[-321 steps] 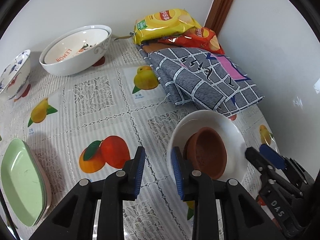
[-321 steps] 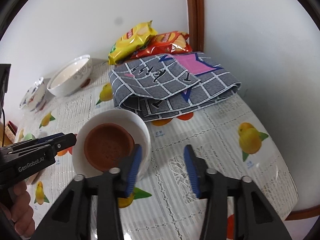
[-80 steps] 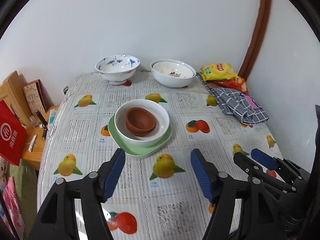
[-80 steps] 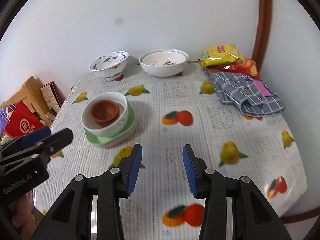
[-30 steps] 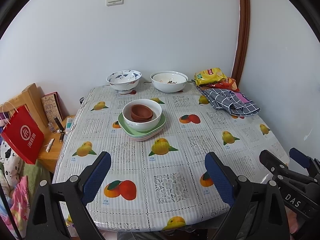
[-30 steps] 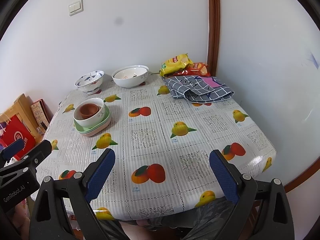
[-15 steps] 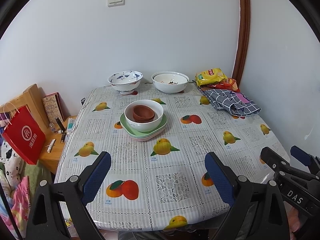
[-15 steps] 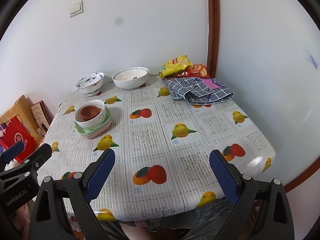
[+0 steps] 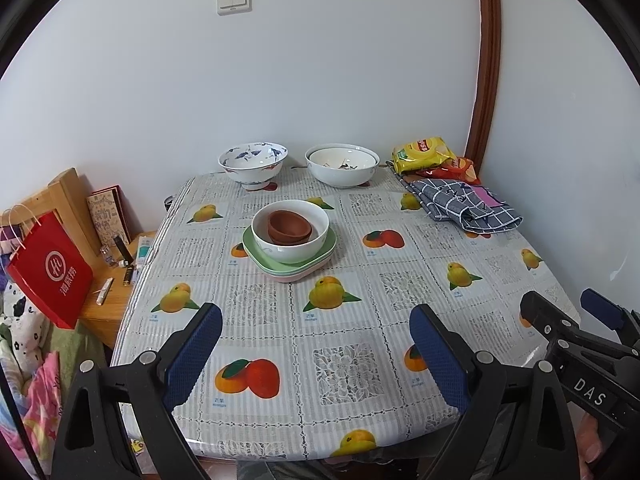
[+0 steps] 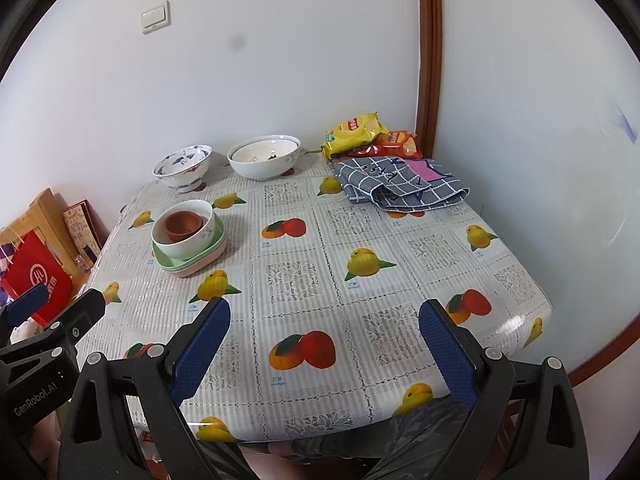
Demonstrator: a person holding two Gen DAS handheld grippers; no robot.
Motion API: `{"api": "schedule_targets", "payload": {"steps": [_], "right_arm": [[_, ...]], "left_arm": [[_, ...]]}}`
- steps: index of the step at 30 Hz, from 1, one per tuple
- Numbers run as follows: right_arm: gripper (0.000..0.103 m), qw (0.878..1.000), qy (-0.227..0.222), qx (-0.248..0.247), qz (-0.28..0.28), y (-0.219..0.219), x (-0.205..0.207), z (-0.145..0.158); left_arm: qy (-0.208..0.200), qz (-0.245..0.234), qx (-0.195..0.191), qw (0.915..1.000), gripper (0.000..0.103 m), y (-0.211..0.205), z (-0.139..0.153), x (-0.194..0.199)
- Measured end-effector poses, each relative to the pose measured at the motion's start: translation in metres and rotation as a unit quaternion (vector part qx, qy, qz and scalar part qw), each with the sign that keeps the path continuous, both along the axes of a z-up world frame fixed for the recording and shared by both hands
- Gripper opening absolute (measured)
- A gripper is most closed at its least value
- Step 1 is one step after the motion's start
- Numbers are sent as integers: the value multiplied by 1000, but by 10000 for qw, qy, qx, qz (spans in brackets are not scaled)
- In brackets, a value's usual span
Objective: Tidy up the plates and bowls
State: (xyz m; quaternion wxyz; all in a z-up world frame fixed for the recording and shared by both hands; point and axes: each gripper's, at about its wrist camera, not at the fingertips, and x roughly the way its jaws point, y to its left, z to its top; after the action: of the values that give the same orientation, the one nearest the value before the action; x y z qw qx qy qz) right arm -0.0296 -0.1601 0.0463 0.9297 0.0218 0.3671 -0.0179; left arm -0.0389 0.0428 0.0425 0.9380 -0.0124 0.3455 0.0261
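Peeking from the white bowl [image 9: 294,236] — brown bowl [image 9: 289,227], base hidden.

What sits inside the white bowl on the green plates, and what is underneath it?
Inside the white bowl rest nested brown bowls. Under it lie stacked green plates, with a pink rim lowest. The plates' centres are covered.

The right gripper [image 9: 592,390], seen from the left wrist view, carries a white "DAS" label on its black body. The left gripper [image 10: 34,396], seen from the right wrist view, reads "GenRobot.AI". The tablecloth [image 10: 352,276] has a small "mango" caption under a fruit picture. The red paper bag [image 9: 50,270] bears a white round logo and Chinese characters, too small to read surely.
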Motion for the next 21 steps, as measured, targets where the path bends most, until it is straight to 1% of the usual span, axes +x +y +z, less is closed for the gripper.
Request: {"api": "schedule_targets", "payload": {"steps": [21], "right_arm": [[94, 10000, -11, -19, -21, 2, 2, 3]], "left_arm": [[30, 31, -40, 10000, 95, 5, -1, 4]]}}
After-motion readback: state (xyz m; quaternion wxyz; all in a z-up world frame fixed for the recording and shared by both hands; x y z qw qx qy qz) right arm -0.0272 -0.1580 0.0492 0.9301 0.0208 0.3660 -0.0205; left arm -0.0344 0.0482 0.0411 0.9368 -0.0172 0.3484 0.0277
